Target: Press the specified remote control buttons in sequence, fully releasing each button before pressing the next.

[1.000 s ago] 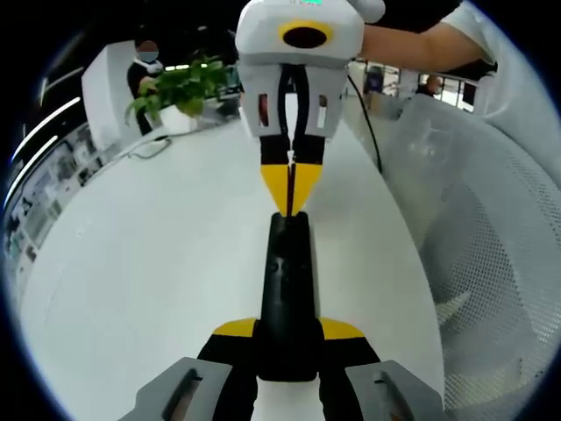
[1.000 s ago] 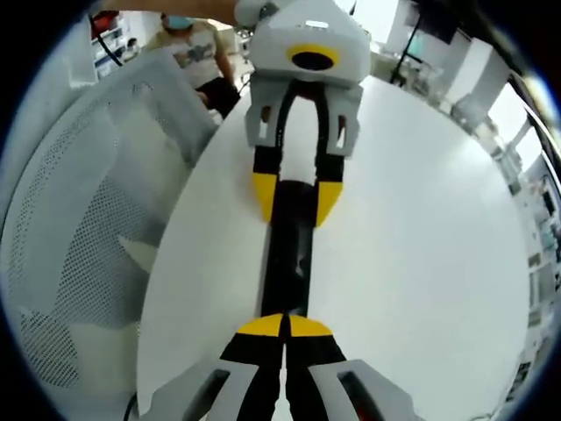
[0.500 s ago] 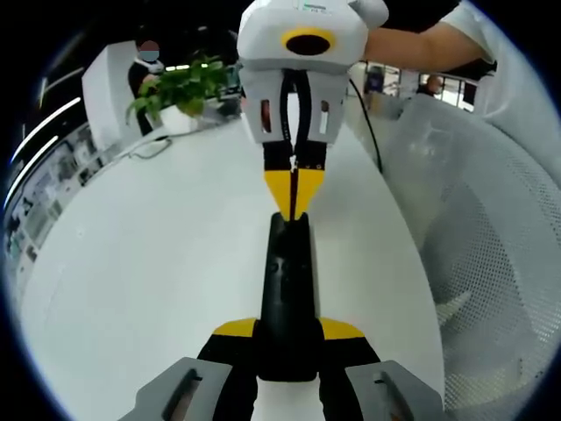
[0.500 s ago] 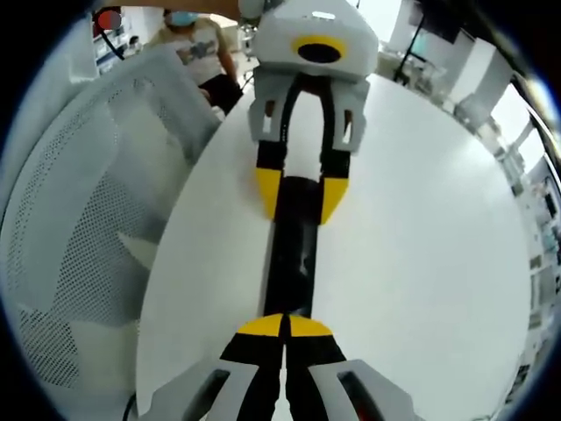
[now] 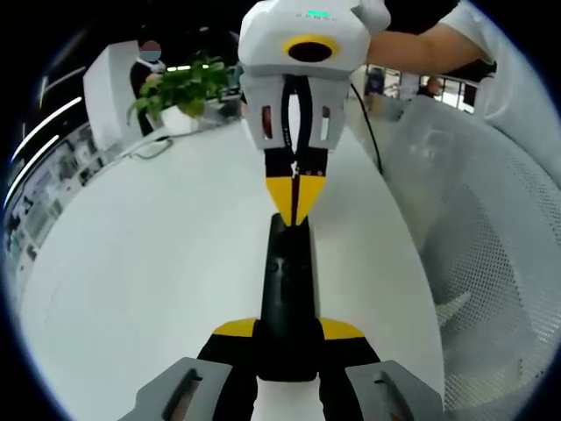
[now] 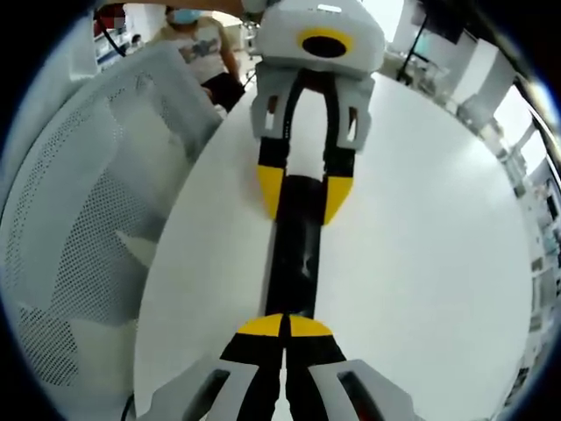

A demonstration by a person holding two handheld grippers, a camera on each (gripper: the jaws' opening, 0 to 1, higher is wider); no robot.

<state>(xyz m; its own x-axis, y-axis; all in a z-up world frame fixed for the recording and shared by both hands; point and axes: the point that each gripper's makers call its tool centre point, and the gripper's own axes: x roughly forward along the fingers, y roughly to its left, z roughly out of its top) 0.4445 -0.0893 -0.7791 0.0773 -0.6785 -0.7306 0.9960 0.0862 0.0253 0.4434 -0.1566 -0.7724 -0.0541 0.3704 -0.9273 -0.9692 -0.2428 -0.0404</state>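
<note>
A long black remote (image 5: pixel 287 289) lies on the white table (image 5: pixel 158 263). My left gripper (image 5: pixel 287 329) is shut on its near end, one yellow-tipped jaw on each long side. The right gripper (image 5: pixel 294 200) comes down from the top of the left gripper view, shut, with its yellow tips touching the remote's far end. In the right gripper view the right gripper (image 6: pixel 285 326) is shut, its joined tips resting on the remote (image 6: pixel 298 246). Beyond it the left gripper (image 6: pixel 303 191) clamps the other end.
A white mesh chair (image 5: pixel 491 263) stands along the table's edge and appears as the mesh chair (image 6: pixel 79 219) in the right gripper view. A potted plant (image 5: pixel 180 88) and a cable (image 5: pixel 368 123) sit at the table's far side. A person (image 6: pixel 197 48) sits beyond.
The right gripper's shut tips have crept a little further onto the remote's end. The left gripper's hold on the remote is unchanged.
</note>
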